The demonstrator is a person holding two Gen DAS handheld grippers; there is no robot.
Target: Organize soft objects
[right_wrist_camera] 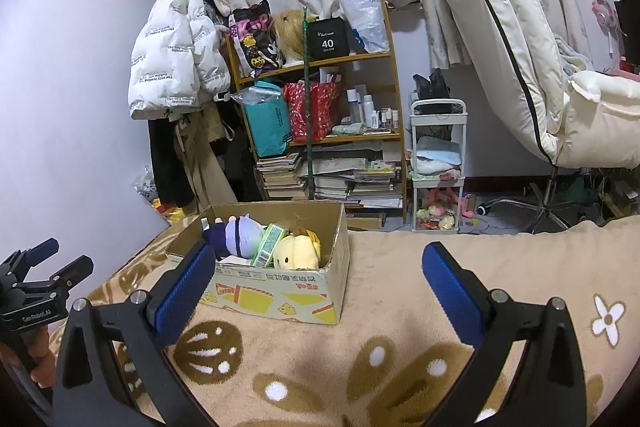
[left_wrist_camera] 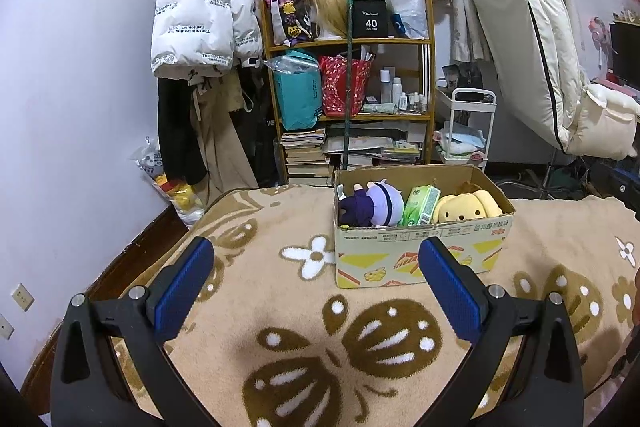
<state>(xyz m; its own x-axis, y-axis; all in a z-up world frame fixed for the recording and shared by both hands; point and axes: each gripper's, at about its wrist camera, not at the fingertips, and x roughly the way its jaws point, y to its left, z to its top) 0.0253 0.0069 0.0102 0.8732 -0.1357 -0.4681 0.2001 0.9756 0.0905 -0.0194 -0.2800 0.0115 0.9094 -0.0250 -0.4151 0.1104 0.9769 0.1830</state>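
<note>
Both tongs, left (left_wrist_camera: 316,267) and right (right_wrist_camera: 318,273), hang released and empty near the cardboard box (left_wrist_camera: 420,251), which already gathers the plush toys (left_wrist_camera: 468,213).

An open cardboard box (left_wrist_camera: 420,251) sits on the tan flowered blanket, its flaps up and its printed front showing yellow and red pictures. Three soft things lie packed side by side inside it. At the left end a purple plush doll (left_wrist_camera: 370,205) lies tipped on its side, pale lilac head with a dark band, dark violet body toward the box's left wall. In the middle a green tissue pack (left_wrist_camera: 421,205) stands on edge, leaning, wedged between its neighbours. At the right end a yellow plush dog (left_wrist_camera: 466,210) faces the front, floppy ears draped back.
</note>
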